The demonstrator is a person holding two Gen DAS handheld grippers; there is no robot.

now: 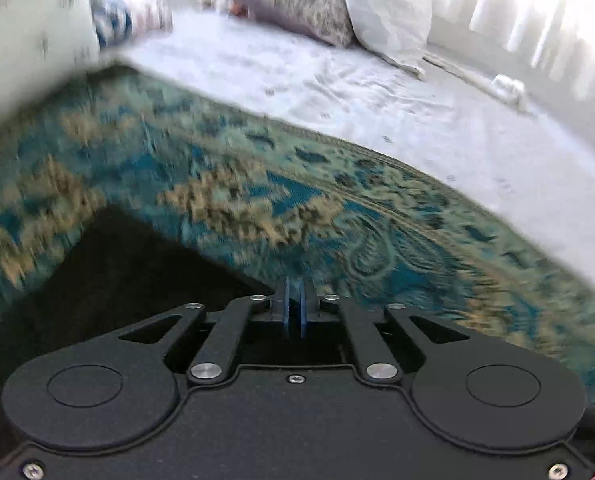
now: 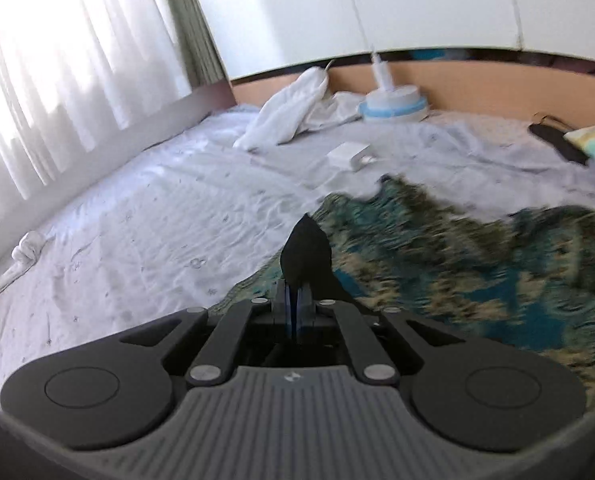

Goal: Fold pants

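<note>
The pants (image 1: 257, 200) are teal with a tan and dark pattern and a black inner side (image 1: 129, 264). They lie across the white bed sheet (image 1: 377, 92) and fill the middle of the left wrist view. My left gripper (image 1: 295, 304) is shut on the pants' edge. In the right wrist view the pants (image 2: 477, 260) spread to the right. My right gripper (image 2: 297, 308) is shut on a black fold of the pants (image 2: 307, 252) that sticks up between the fingers.
Two pillows (image 1: 337, 4) lie at the head of the bed. White curtains (image 2: 57, 60) hang along the window side. A white cloth (image 2: 289, 112), a white and blue round device (image 2: 393, 104) and a small white charger (image 2: 349, 156) lie near the wooden board (image 2: 477, 84).
</note>
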